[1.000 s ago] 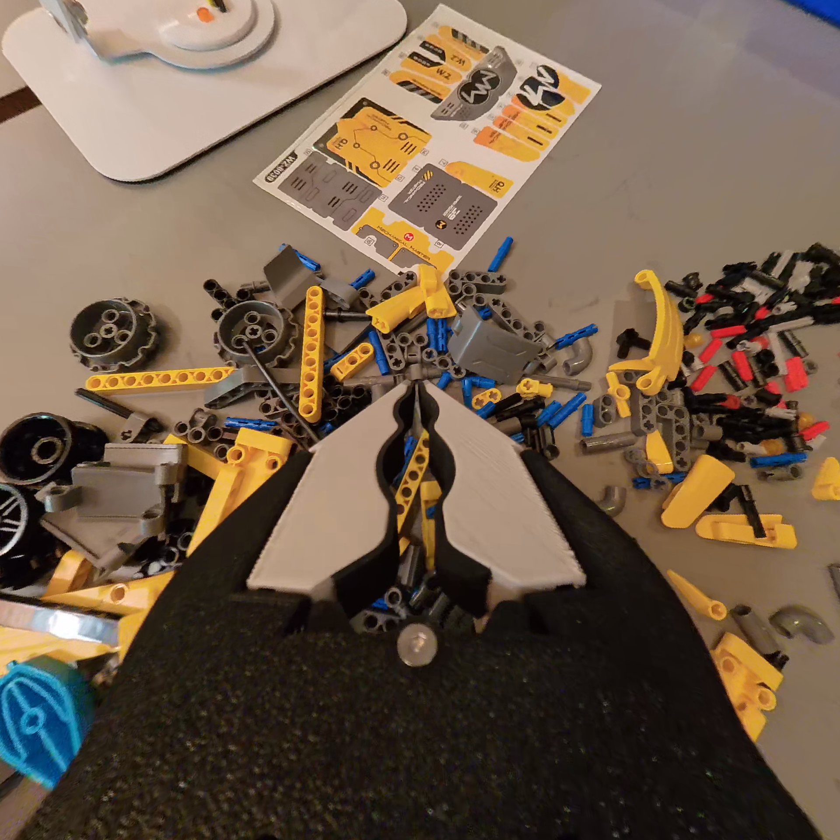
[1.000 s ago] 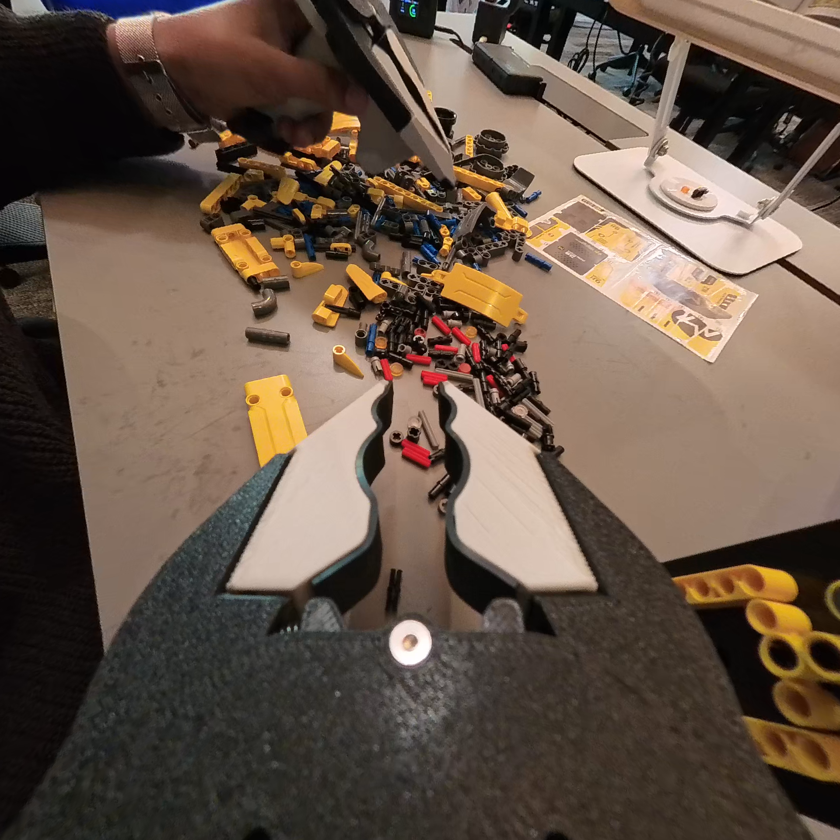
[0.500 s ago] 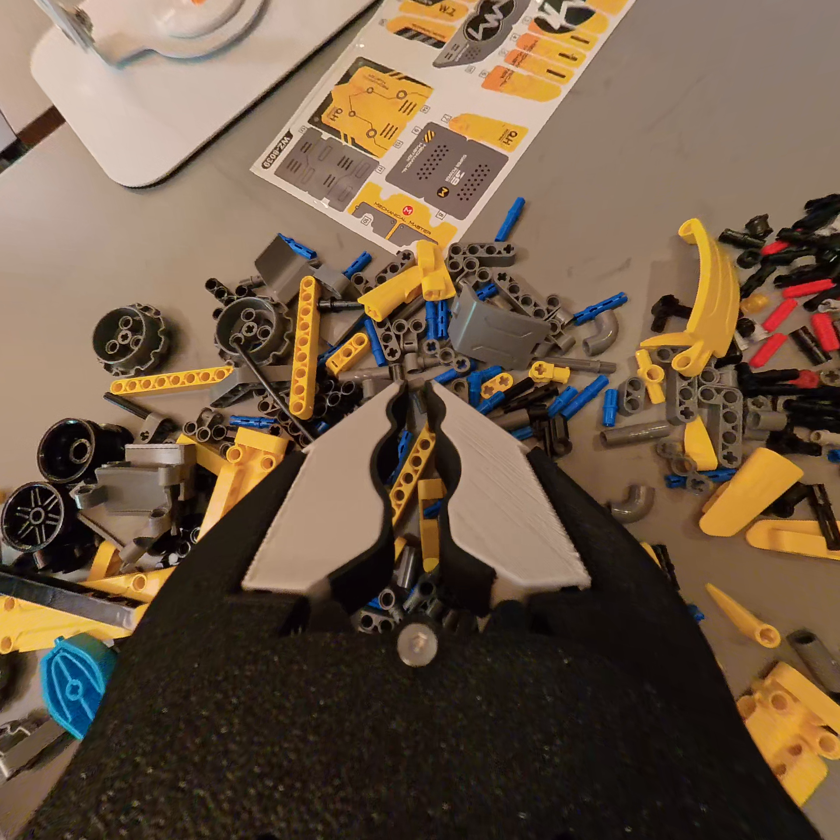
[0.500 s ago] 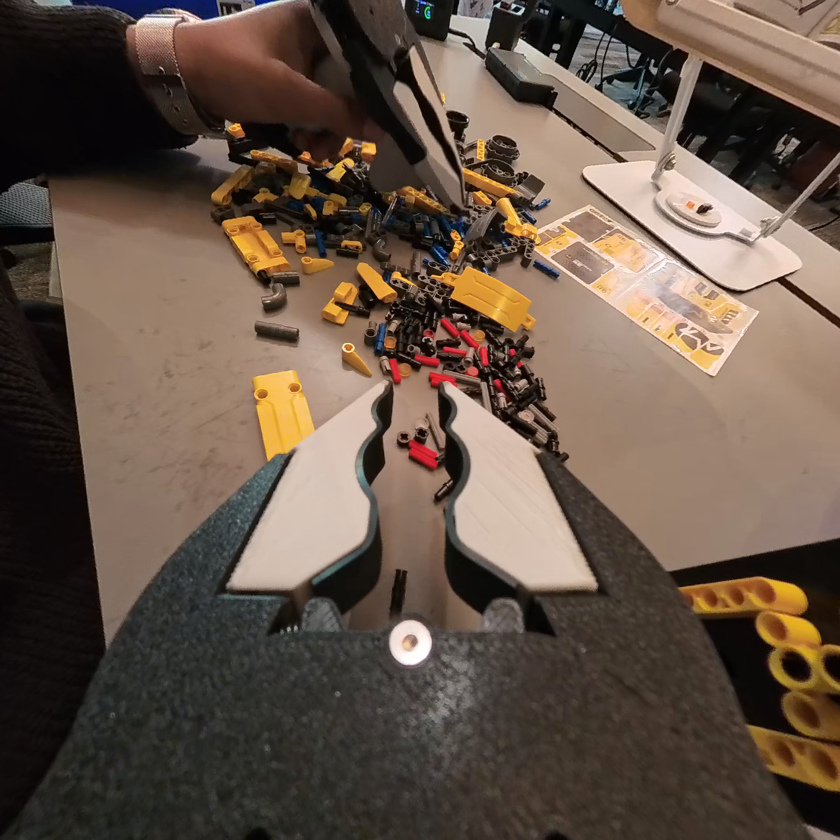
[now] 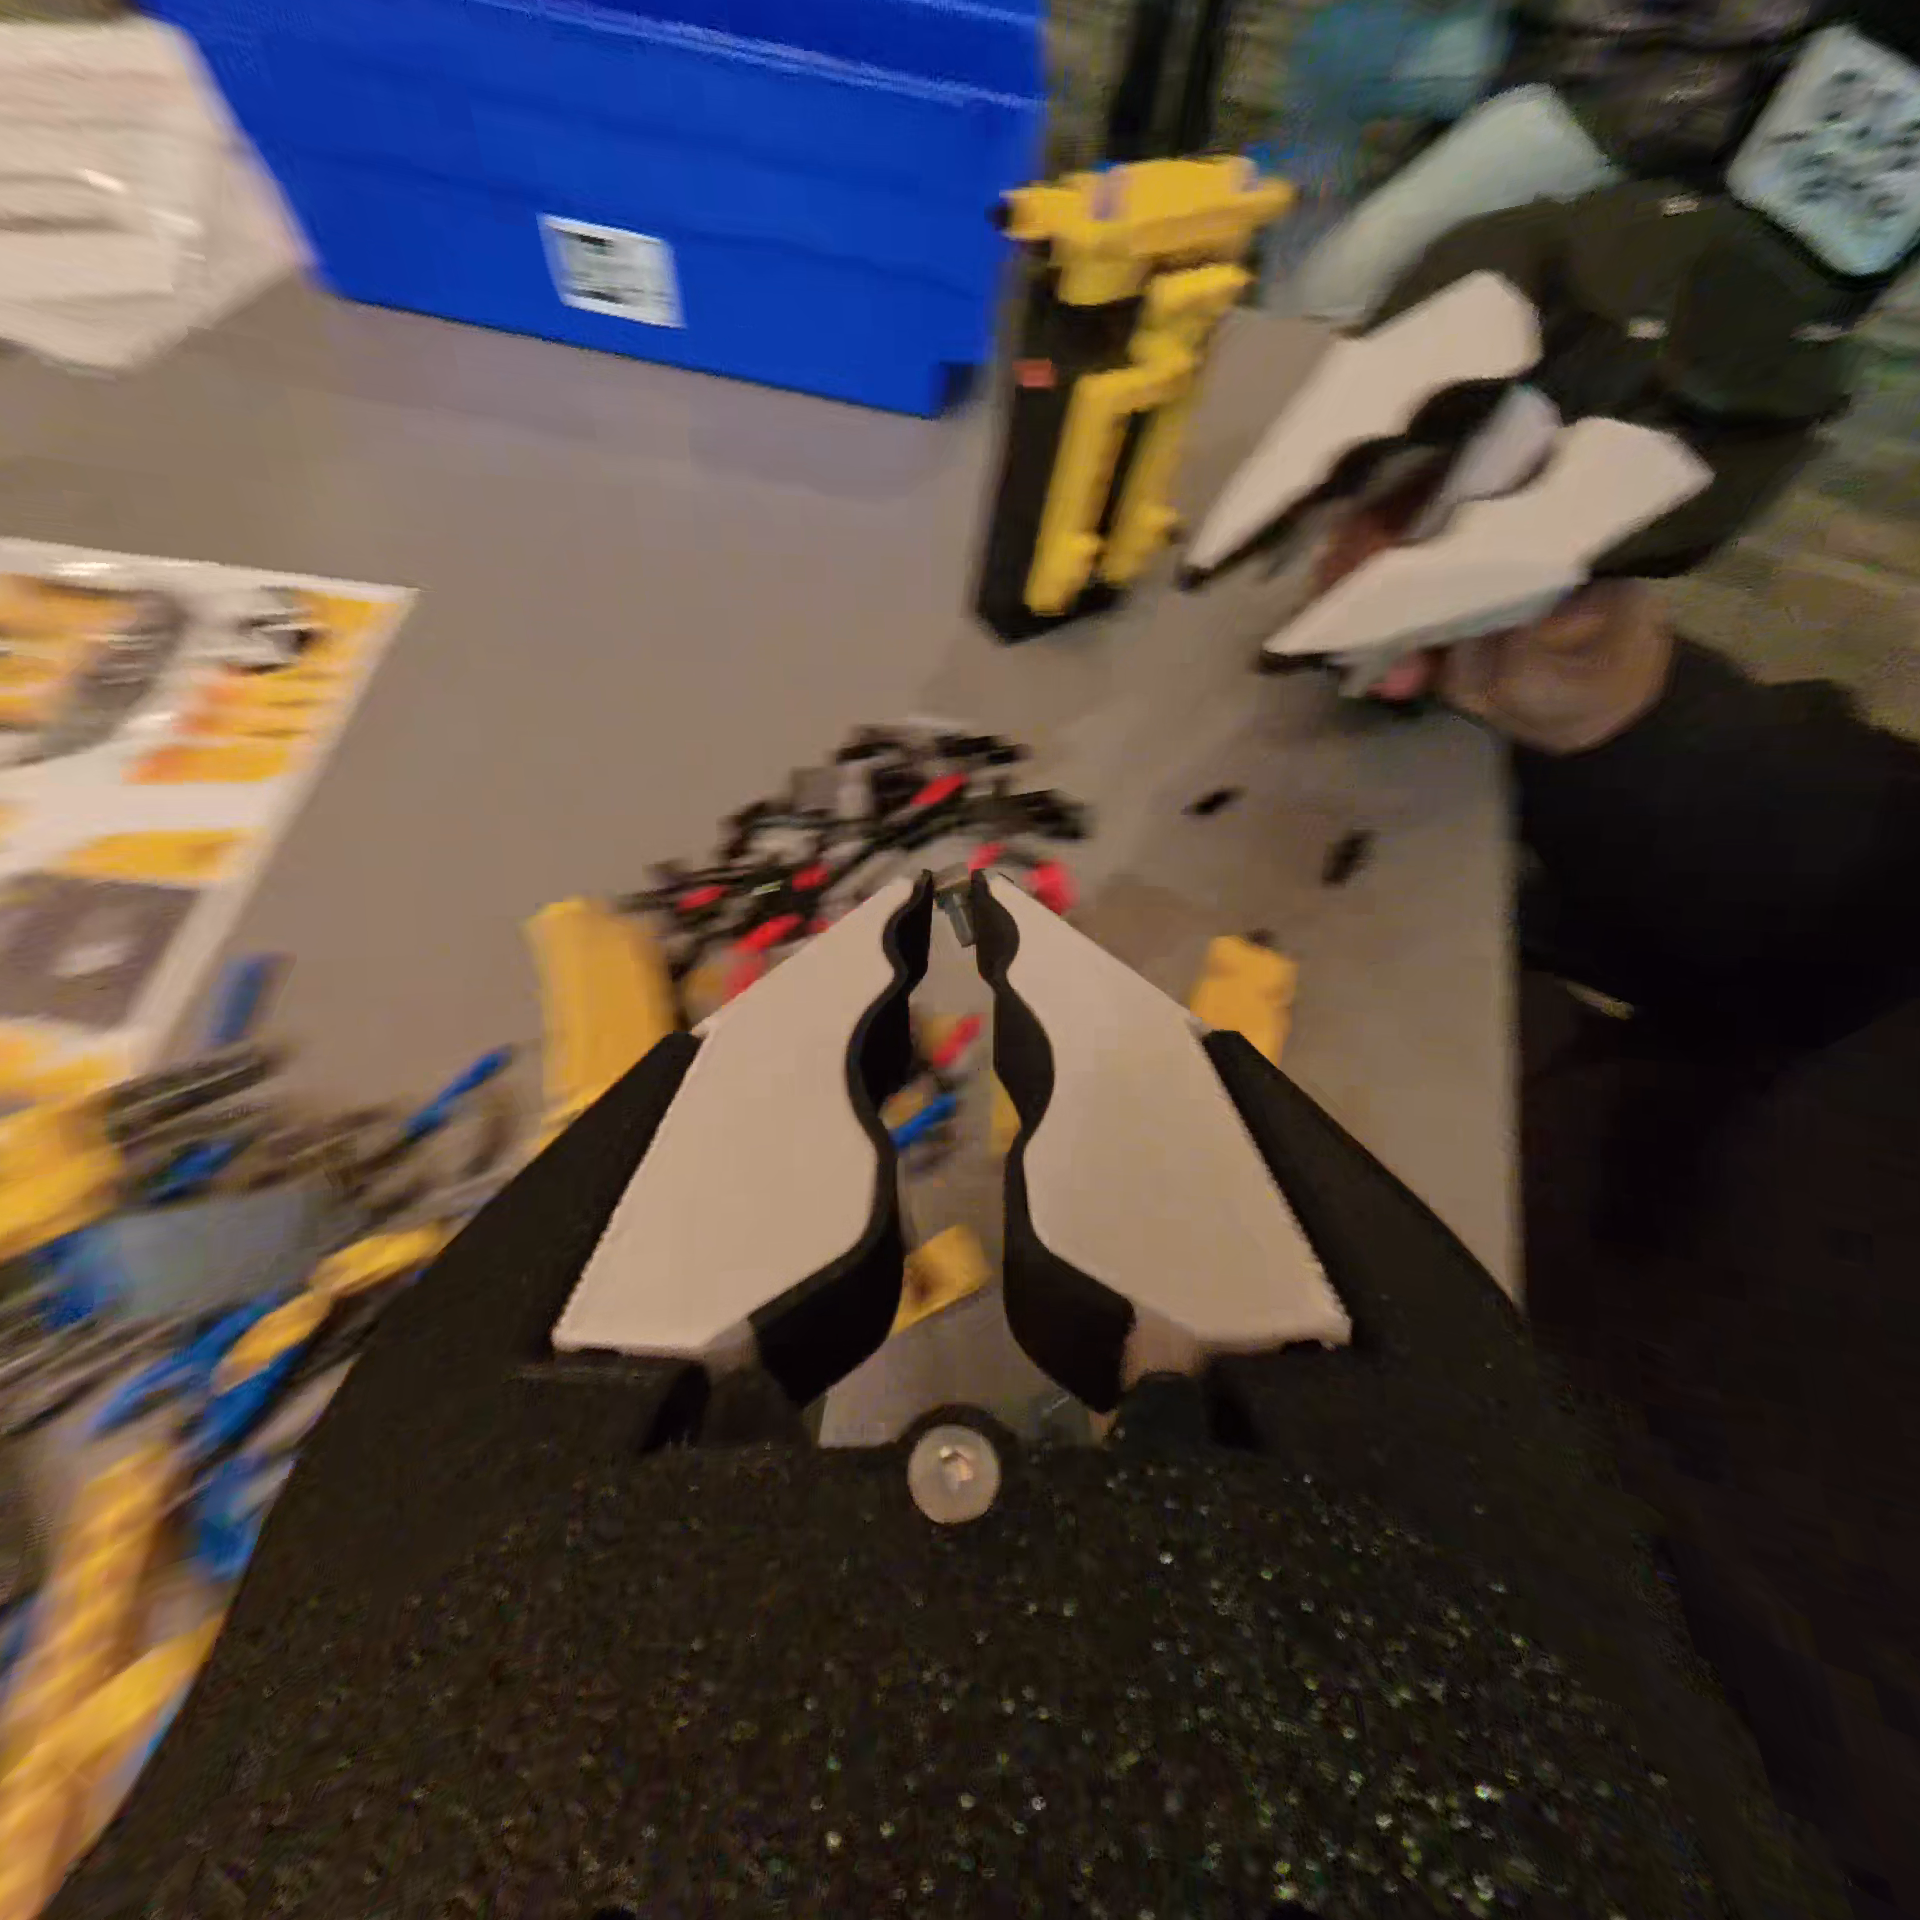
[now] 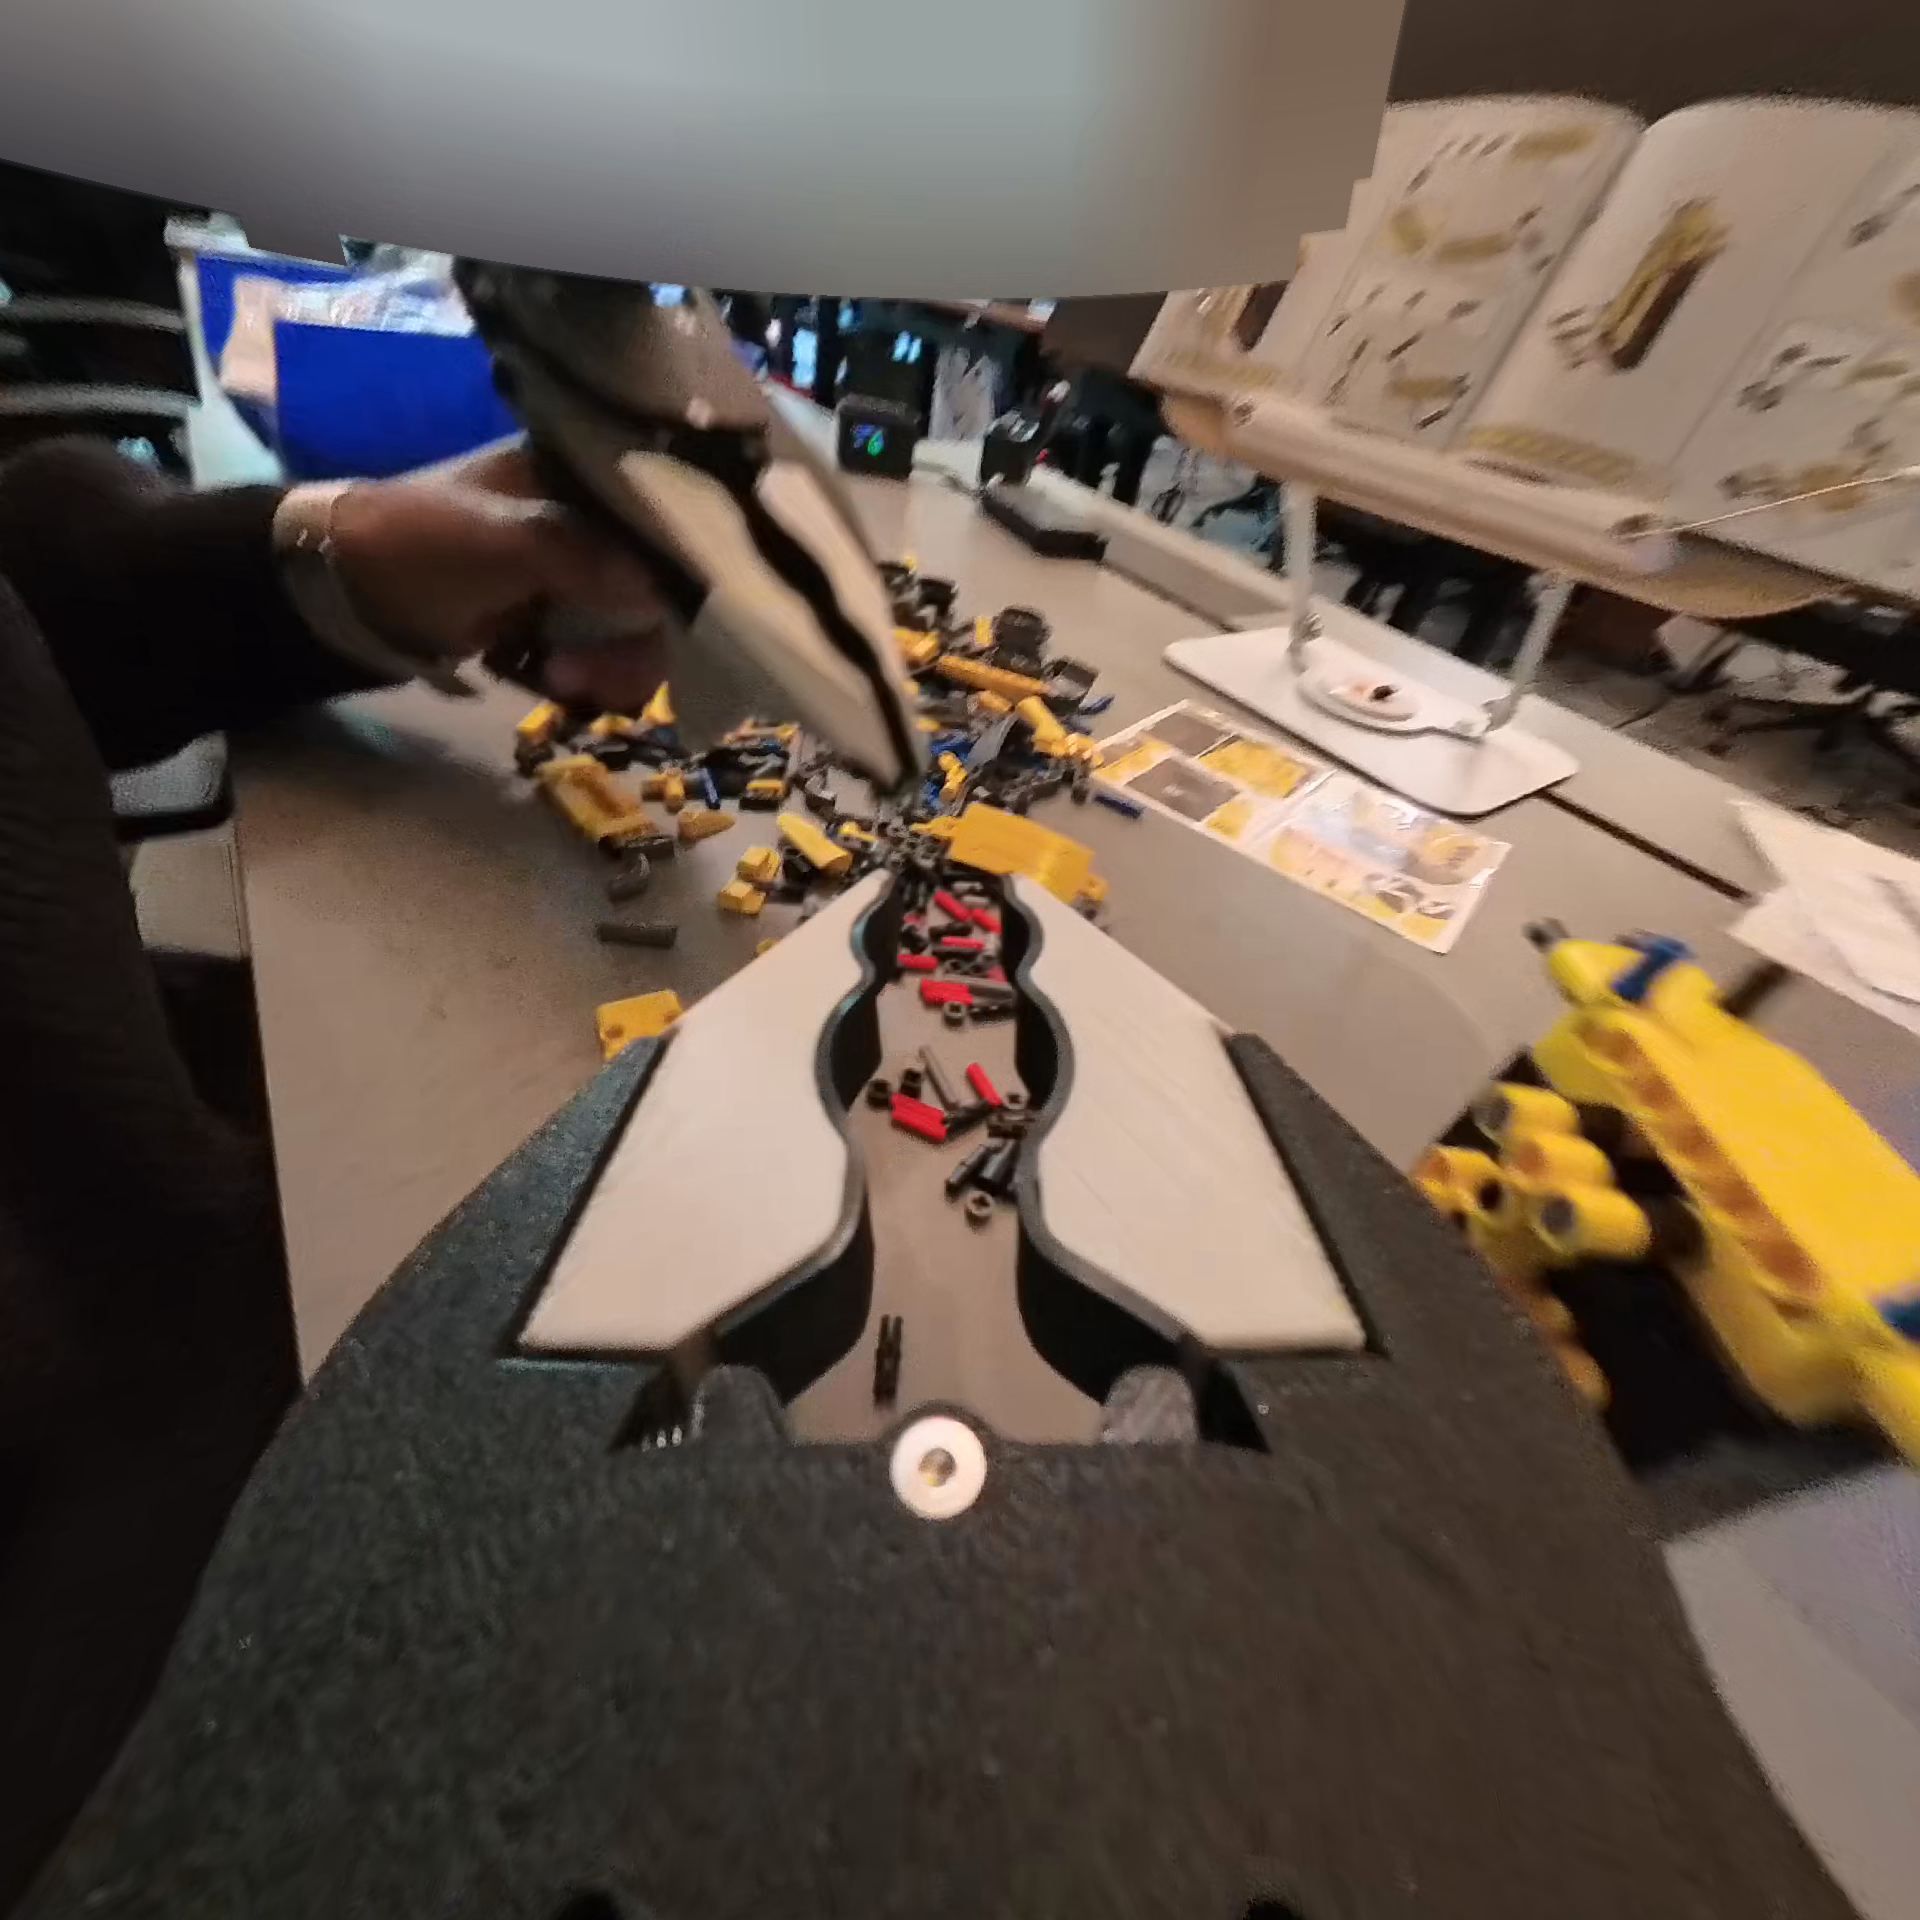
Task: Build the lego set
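My left gripper (image 5: pixel 951 902) is shut on a small grey part (image 5: pixel 956 923) pinched at its tips, held above a heap of red and black pins (image 5: pixel 873 821). It also shows in the right wrist view (image 6: pixel 891 764), held by a hand and pointing down over the mixed heap of yellow, blue and black parts (image 6: pixel 831 769). My right gripper (image 6: pixel 948 888) is open and empty, above the red and black pins (image 6: pixel 951 956). It shows in the left wrist view (image 5: pixel 1231 610) at the upper right, raised off the table. The left wrist view is blurred.
A built yellow and black model (image 5: pixel 1122 395) stands at the table's far side and shows in the right wrist view (image 6: pixel 1714 1143). A sticker sheet (image 6: pixel 1299 821), a white stand base (image 6: pixel 1371 727) with an open booklet (image 6: pixel 1558 312), and a blue bin (image 5: pixel 644 156) are around. The grippers' ends are close to 8 cm from one another.
My left gripper has lifted out of the mixed heap with the small grey part and swung right towards the pins. My right gripper has risen and tilted up; the yellow model has come into view.
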Demonstrator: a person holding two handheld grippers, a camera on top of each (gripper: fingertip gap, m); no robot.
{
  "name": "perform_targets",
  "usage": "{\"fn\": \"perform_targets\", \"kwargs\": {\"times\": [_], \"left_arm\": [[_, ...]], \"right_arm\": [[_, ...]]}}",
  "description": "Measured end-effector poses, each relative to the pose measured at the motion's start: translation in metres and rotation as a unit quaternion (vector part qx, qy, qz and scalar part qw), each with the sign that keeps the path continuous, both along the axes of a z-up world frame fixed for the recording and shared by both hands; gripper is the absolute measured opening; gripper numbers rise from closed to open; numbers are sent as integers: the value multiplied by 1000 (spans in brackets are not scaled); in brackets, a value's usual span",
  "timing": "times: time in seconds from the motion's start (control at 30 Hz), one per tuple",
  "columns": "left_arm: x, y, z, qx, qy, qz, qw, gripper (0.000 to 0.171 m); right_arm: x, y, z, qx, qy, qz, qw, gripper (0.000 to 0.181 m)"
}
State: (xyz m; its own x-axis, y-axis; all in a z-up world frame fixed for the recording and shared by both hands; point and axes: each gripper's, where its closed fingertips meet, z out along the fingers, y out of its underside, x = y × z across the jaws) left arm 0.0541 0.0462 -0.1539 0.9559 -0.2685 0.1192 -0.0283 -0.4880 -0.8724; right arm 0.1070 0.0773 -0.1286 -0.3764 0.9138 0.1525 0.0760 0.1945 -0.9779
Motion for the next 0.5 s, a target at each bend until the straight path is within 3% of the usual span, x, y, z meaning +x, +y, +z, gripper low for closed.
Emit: {"fn": "perform_targets", "kwargs": {"times": [0.07,0.17,0.37,0.5], "left_arm": [[51,8,-9,-19,-33,-60,997,7],[94,20,-29,-47,2,-92,995,7],[126,33,-62,-106,57,-133,984,7],[134,38,-66,-112,57,-140,982,7]], "right_arm": [[11,12,7,-11,23,-29,999,18],[27,25,1,-4,22,-59,998,11],[41,28,3,-56,16,-19,998,7],[47,31,13,-80,42,-9,996,7]]}}
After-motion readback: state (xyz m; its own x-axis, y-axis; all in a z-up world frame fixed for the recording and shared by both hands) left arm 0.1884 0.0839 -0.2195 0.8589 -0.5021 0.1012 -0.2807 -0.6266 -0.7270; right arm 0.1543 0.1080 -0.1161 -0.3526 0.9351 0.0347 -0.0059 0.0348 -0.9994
